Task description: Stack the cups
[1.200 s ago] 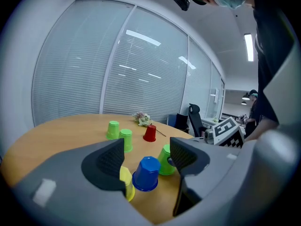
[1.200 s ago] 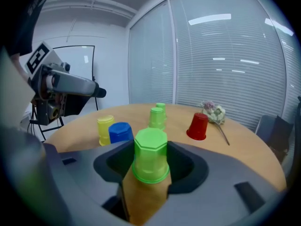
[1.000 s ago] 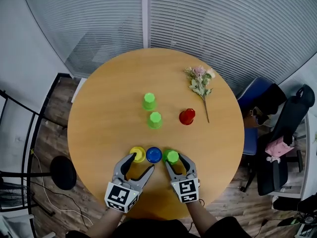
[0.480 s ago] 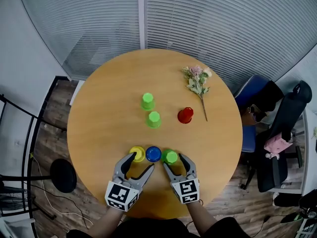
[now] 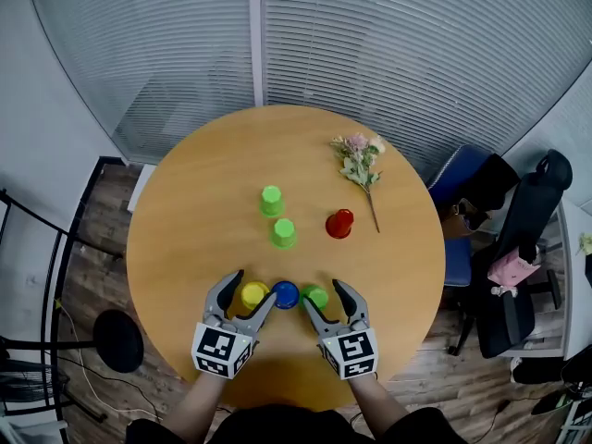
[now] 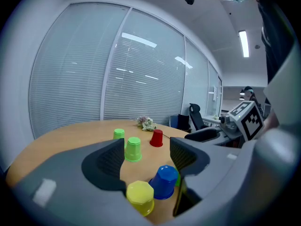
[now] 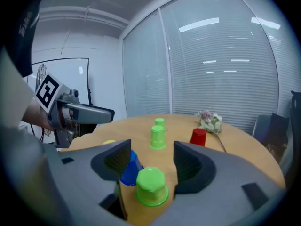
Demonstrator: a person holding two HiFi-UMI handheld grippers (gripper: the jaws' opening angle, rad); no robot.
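Several cups stand upside down on the round wooden table (image 5: 185, 220). A yellow cup (image 5: 252, 295), a blue cup (image 5: 286, 294) and a green cup (image 5: 316, 295) form a row near the front edge. My left gripper (image 5: 250, 289) is open, its jaws on either side of the yellow cup (image 6: 140, 197) without pressing it. My right gripper (image 5: 323, 296) has the near green cup (image 7: 151, 186) between its jaws; they are opening and gaps show at both pads. Two more green cups (image 5: 271, 199) (image 5: 283, 232) and a red cup (image 5: 339, 223) stand mid-table.
A sprig of dried flowers (image 5: 356, 160) lies at the table's far right. A blue chair (image 5: 467, 188) and a black office chair (image 5: 532, 239) stand off the right edge. Glass walls with blinds rise behind the table.
My left gripper has moved forward so the yellow cup now sits between its jaws. The right gripper's jaws have widened around the near green cup.
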